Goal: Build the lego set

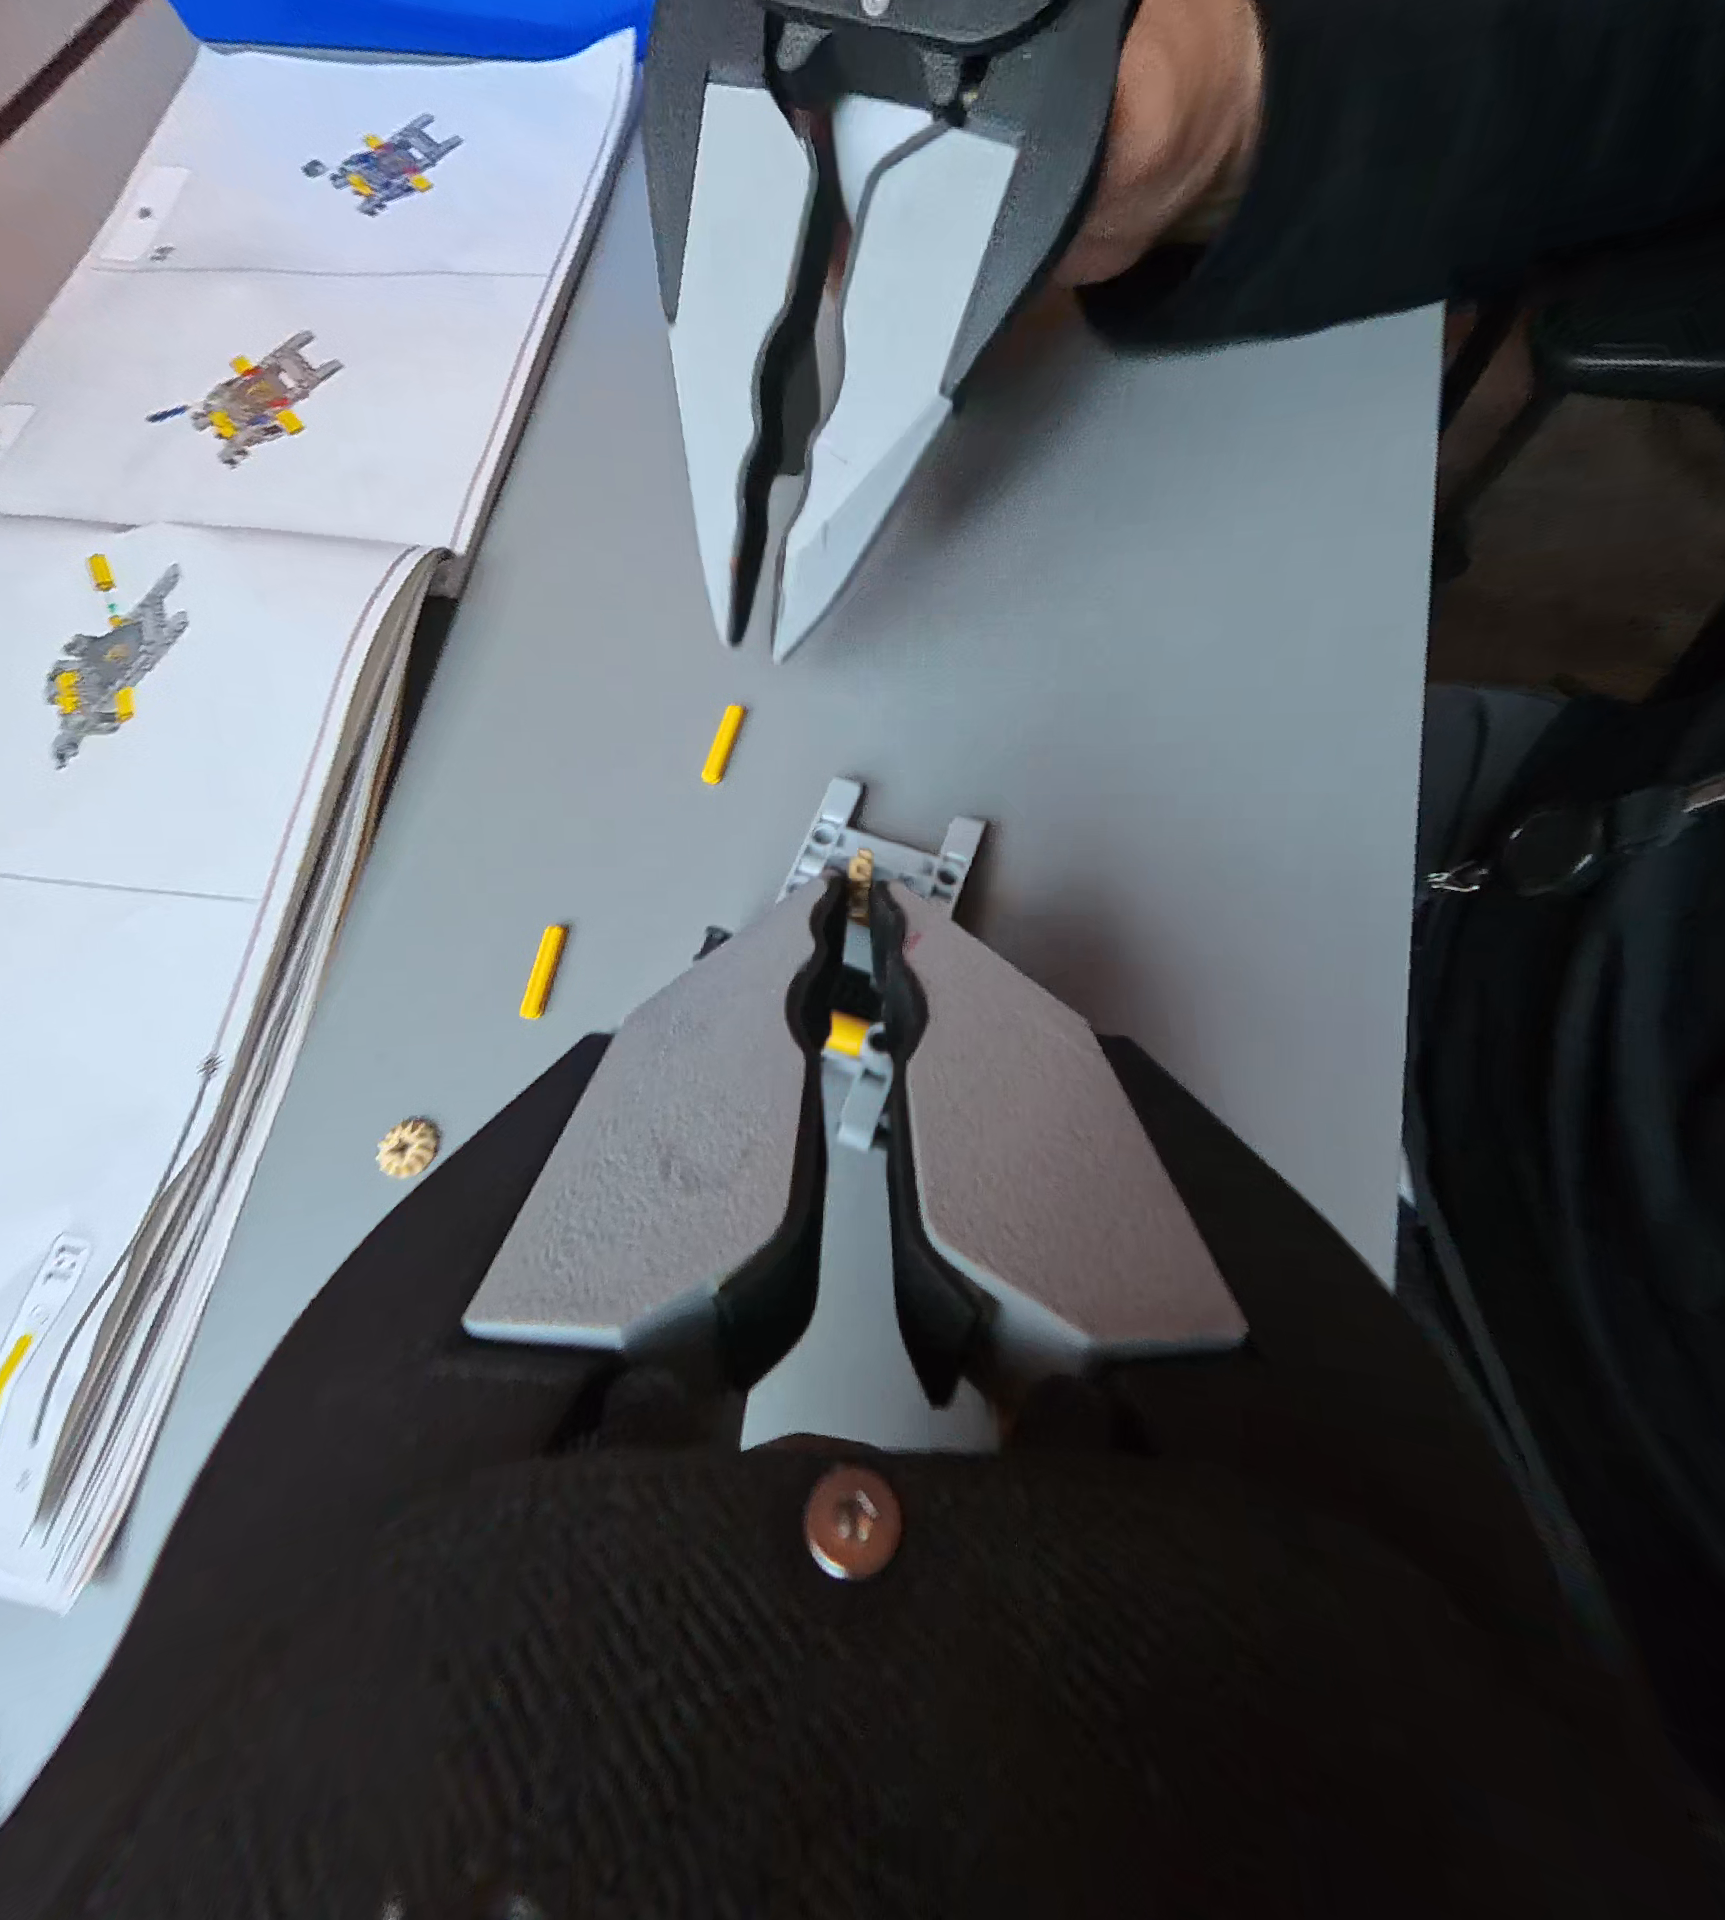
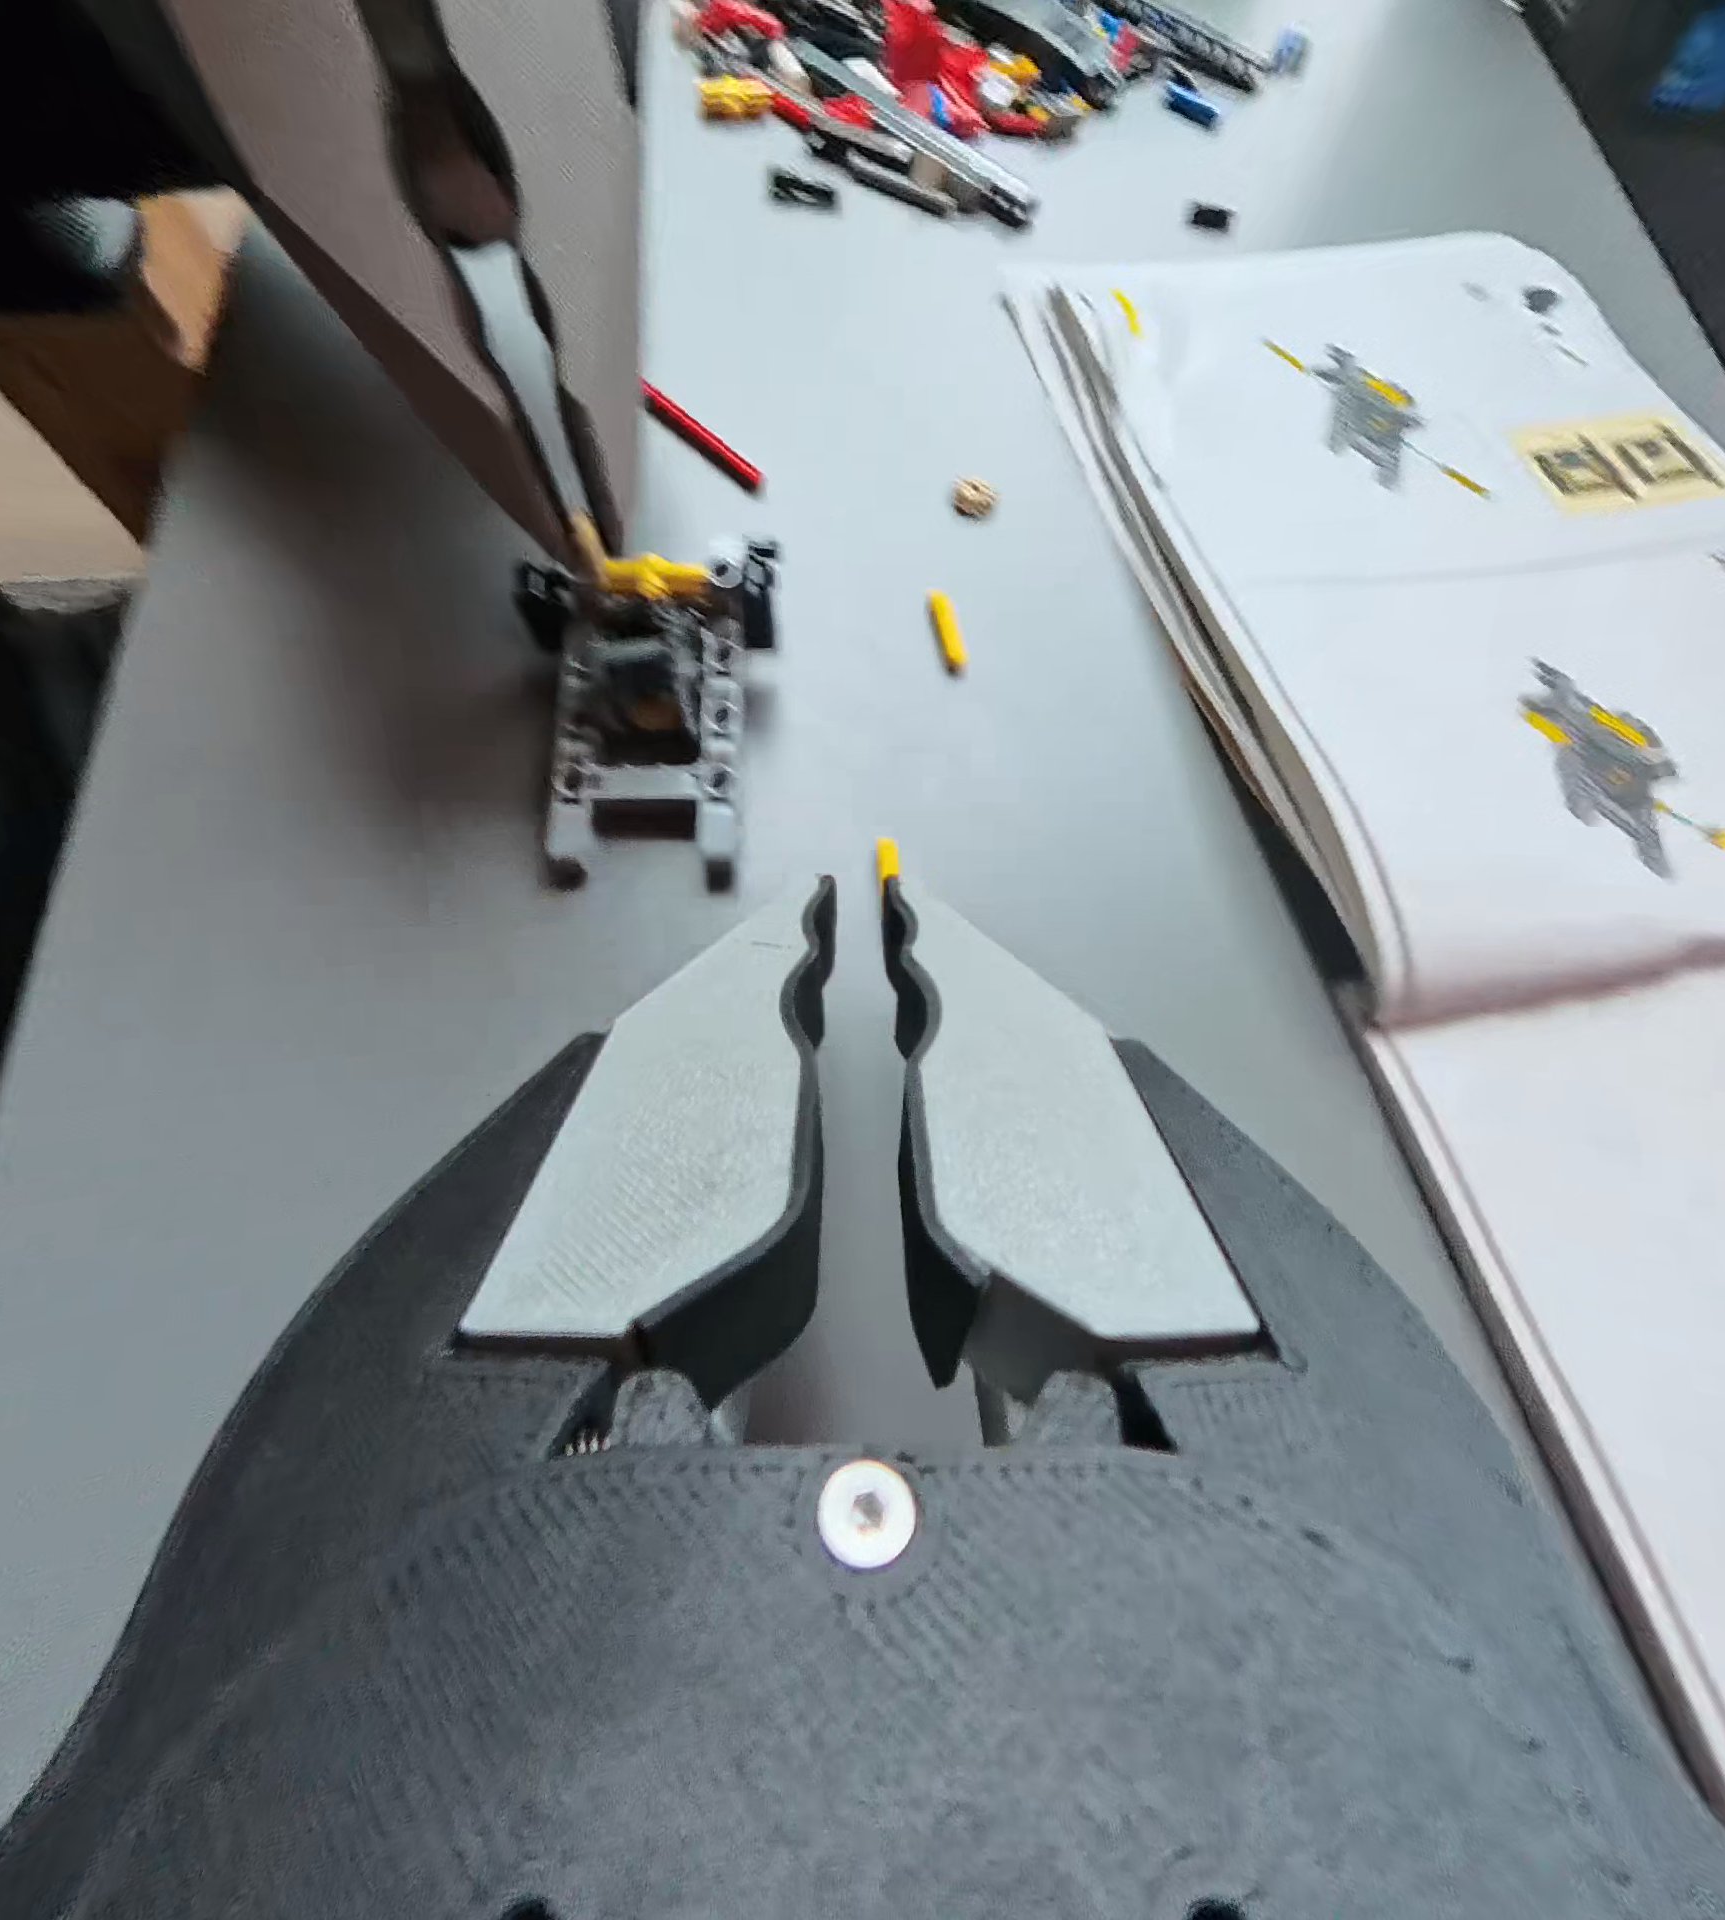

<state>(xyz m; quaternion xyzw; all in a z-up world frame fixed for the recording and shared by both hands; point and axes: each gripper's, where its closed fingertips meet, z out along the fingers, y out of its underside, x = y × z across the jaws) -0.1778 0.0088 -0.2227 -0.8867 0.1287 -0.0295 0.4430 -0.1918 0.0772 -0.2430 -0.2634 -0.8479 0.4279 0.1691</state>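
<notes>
My grey table (image 2: 1045, 831) carries everything, with the open instruction book (image 2: 1460, 644) along one side and a heap of loose parts (image 2: 941, 94) at the far end. The grey frame assembly (image 2: 645, 727) sits on the table, and my left gripper (image 1: 863, 894) is closed down on its yellow-and-tan top end, pinning it in place. My right gripper (image 2: 858, 894) hangs just above the table with its jaws slightly apart and nothing between them, tips right beside the nearer yellow pin (image 2: 887, 860).

The main risk, as I judge it, is that small round pin: if I come down off-centre, one fingertip could nudge it and send it rolling (the table is smooth). A second yellow pin (image 2: 946, 629) and a tan gear (image 2: 973, 496) lie farther along, so a careless sweep could scatter those too. If my left gripper twists, the assembly may skid or pop apart.
</notes>
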